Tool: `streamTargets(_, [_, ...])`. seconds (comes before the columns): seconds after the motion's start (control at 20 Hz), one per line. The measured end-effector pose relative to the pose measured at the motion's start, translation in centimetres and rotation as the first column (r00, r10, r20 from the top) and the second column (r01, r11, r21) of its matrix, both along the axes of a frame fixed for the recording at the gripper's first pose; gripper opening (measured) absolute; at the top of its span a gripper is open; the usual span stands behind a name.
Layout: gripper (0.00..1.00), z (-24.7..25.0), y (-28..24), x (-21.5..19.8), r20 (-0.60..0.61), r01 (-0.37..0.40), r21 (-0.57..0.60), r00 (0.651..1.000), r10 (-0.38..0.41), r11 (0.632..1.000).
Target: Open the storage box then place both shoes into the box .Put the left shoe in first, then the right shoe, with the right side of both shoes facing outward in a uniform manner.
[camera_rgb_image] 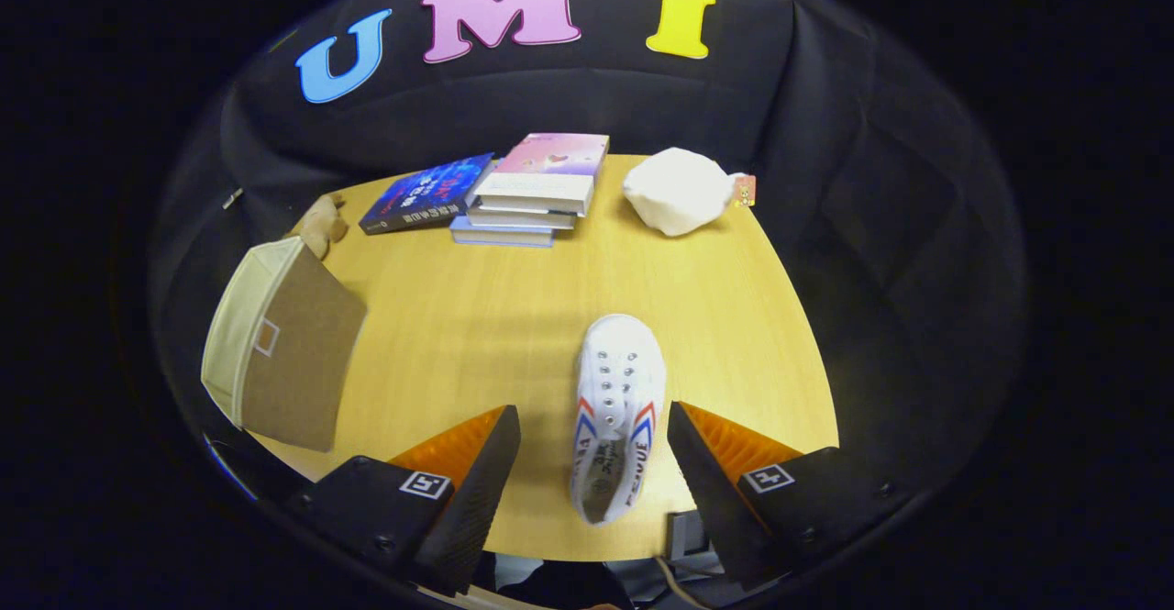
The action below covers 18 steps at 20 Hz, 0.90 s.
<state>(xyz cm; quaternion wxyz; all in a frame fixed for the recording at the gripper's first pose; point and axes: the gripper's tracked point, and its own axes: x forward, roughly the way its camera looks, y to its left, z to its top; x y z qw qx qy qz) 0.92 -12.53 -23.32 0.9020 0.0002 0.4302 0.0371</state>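
Observation:
A white canvas shoe [614, 413] with red and blue stripes lies on the wooden table [477, 316], toe pointing away from me. Its heel end sits between my fingers, nearer the right one, and its toe reaches beyond them. My gripper [592, 449] is open, with a gap on both sides of the shoe. To the left of the left finger stands the beige fabric storage box [280, 344], its brown lid shut and facing the table's middle.
Several stacked books [537, 193] and a dark blue book [426, 193] lie at the far side. A white cloth bundle [679, 190] rests to their right. A small tan plush toy [321, 223] sits behind the box.

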Motion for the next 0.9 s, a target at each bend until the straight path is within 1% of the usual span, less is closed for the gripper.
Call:
streamTargets(0.15, [0.99,-3.2,-2.4,-0.2,-0.050,-0.005,-0.040,0.999,0.003,0.999])
streamTargets(0.3, [0.97,-6.4,-4.4,-0.2,-0.096,0.010,-0.075,0.995,-0.017,0.997])
streamTargets(0.4, [0.98,-8.2,-5.1,-0.3,-0.132,0.012,-0.083,0.991,-0.023,0.996])
streamTargets(0.55, [0.98,-10.0,-5.0,-0.1,-0.184,0.026,-0.052,0.982,-0.035,0.998])
streamTargets(0.7, [0.99,-11.0,-4.2,0.3,-0.212,0.007,-0.030,0.977,-0.014,1.000])
streamTargets(0.8, [0.91,-11.2,-3.1,0.2,-0.226,0.002,0.017,0.974,0.002,1.000])
streamTargets(0.85, [0.71,-11.3,-2.3,0.1,-0.233,0.008,0.053,0.972,0.005,0.999])
streamTargets(0.9, [0.59,-11.2,-2.0,0.0,-0.241,0.023,0.066,0.970,-0.006,0.998])
